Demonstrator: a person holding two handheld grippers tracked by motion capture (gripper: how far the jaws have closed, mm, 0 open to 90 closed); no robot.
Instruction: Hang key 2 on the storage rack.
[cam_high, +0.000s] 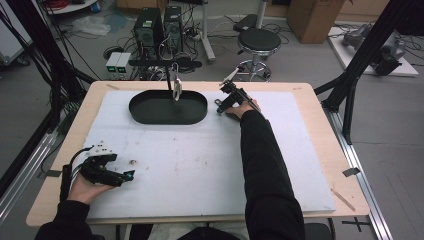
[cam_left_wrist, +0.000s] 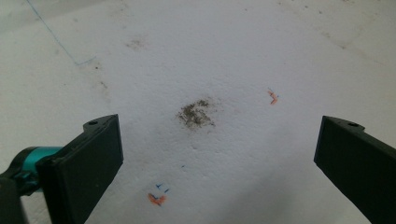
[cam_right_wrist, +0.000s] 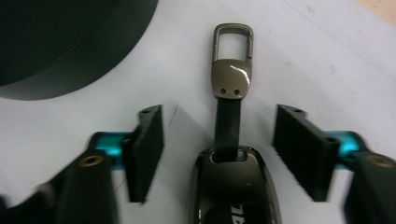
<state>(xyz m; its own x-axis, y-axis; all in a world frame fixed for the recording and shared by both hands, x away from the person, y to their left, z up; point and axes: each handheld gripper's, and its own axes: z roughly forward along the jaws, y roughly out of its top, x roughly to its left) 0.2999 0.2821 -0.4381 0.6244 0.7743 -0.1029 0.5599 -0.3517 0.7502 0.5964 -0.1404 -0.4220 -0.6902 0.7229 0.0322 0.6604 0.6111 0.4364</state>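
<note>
A dark metallic key fob (cam_right_wrist: 231, 196) lies on the white foam mat, its black strap (cam_right_wrist: 229, 123) leading to a bronze clip (cam_right_wrist: 232, 56). My right gripper (cam_right_wrist: 226, 149) straddles the fob and strap; its jaws stand partly apart, with bare mat showing on both sides, so the pads do not touch it. In the high view the right gripper (cam_high: 227, 99) sits just right of the black oval tray (cam_high: 145, 116). My left gripper (cam_high: 109, 171) rests open at the near left, with only a dark smudge (cam_left_wrist: 196, 114) between its jaws.
A metal hook (cam_high: 176, 89) hangs from a black bar (cam_high: 165, 63) over the tray's far rim. The tray's wall (cam_right_wrist: 84, 70) is close on the left in the right gripper view. A stool (cam_high: 257, 42) and computer cases (cam_high: 159, 27) stand beyond the table.
</note>
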